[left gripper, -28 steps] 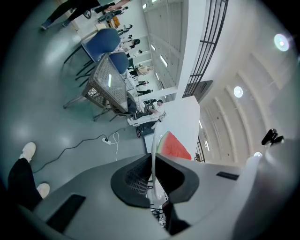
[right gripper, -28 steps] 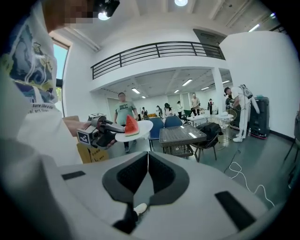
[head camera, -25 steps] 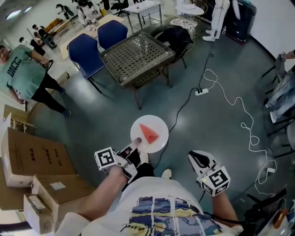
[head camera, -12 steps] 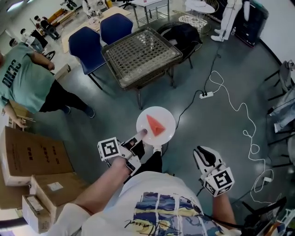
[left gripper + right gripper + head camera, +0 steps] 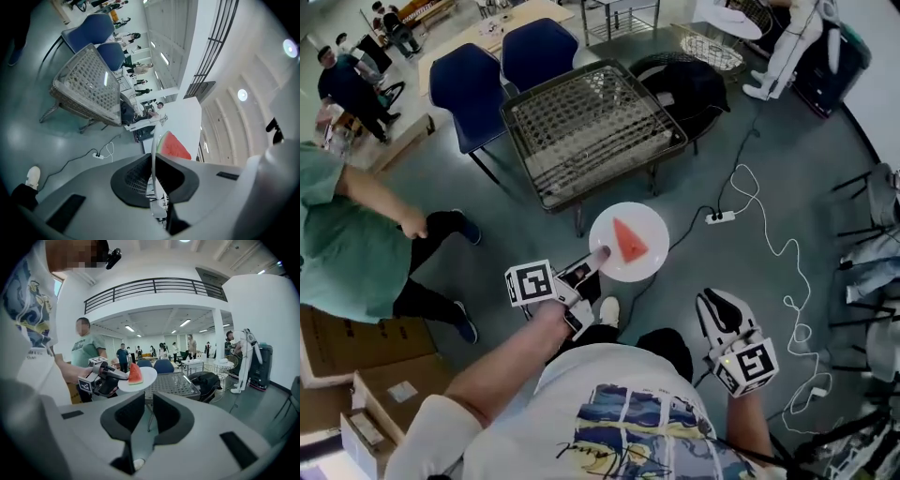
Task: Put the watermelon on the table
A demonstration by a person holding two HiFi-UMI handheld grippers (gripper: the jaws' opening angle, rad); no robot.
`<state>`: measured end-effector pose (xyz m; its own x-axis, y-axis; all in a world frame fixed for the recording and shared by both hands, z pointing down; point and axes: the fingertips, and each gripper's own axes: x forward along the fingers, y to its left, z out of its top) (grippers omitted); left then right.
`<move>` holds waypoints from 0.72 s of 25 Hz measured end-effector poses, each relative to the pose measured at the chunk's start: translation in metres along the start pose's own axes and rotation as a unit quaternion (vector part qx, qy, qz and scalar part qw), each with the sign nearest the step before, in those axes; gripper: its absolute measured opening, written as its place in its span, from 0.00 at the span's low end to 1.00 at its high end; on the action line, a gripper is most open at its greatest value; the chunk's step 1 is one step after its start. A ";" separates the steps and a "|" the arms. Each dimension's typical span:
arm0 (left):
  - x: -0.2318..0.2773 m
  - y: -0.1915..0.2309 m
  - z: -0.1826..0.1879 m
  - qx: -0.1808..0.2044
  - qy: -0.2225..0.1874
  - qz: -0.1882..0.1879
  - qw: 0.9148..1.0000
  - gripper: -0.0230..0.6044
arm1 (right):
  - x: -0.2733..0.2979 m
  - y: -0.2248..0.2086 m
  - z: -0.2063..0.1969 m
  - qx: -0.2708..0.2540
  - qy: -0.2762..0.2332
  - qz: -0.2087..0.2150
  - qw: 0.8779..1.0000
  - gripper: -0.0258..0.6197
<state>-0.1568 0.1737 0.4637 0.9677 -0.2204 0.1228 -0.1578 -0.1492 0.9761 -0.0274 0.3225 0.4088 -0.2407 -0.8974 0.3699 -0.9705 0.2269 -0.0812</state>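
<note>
A red wedge of watermelon (image 5: pixel 630 241) lies on a round white plate (image 5: pixel 651 223). My left gripper (image 5: pixel 598 255) is shut on the plate's near rim and holds it level above the grey floor, just short of the wire-mesh table (image 5: pixel 591 122). In the left gripper view the plate's edge (image 5: pixel 153 154) stands between the pads, with the watermelon (image 5: pixel 174 146) beyond. My right gripper (image 5: pixel 712 305) hangs lower right, shut and holding nothing. The right gripper view shows its jaws (image 5: pixel 149 408) together, and past them the watermelon (image 5: pixel 135 373), the plate (image 5: pixel 149 375) and the table (image 5: pixel 173 383).
Two blue chairs (image 5: pixel 469 89) stand at the table's far left, and a black seat (image 5: pixel 680 80) at its right. A white cable with a power strip (image 5: pixel 719 217) snakes over the floor on the right. A person in a green shirt (image 5: pixel 342 234) is at the left, with cardboard boxes (image 5: pixel 356 375) below.
Both grippers and the plate with the watermelon have travelled toward the mesh table, which now lies nearer. The person in green has come closer on the left. The grip on the plate is unchanged.
</note>
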 end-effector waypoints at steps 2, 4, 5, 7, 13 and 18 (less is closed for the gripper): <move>0.018 0.007 0.022 0.003 -0.009 0.003 1.000 0.08 | 0.023 -0.015 0.011 -0.003 0.006 0.010 1.000 0.11; 0.029 0.012 0.033 -0.008 -0.020 0.005 1.000 0.08 | 0.038 -0.026 0.015 -0.010 0.013 0.024 1.000 0.11; 0.034 0.014 0.039 -0.007 -0.026 0.006 1.000 0.08 | 0.044 -0.033 0.016 -0.013 0.014 0.030 0.999 0.11; 0.049 0.017 0.050 -0.007 -0.040 0.009 0.999 0.08 | 0.058 -0.052 0.018 -0.014 0.017 0.046 0.999 0.11; 0.130 0.019 0.107 -0.039 -0.109 0.013 0.993 0.08 | 0.123 -0.152 0.053 -0.047 0.030 0.125 0.991 0.11; 0.163 0.034 0.133 -0.046 -0.168 0.029 0.984 0.08 | 0.146 -0.208 0.072 -0.096 0.021 0.167 0.981 0.11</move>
<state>-0.0305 0.0043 0.4931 0.8352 -0.5353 0.1265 -0.1766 -0.0430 0.9834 0.1388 0.1169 0.4130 -0.5408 -0.7451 0.3903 -0.8165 0.5766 -0.0307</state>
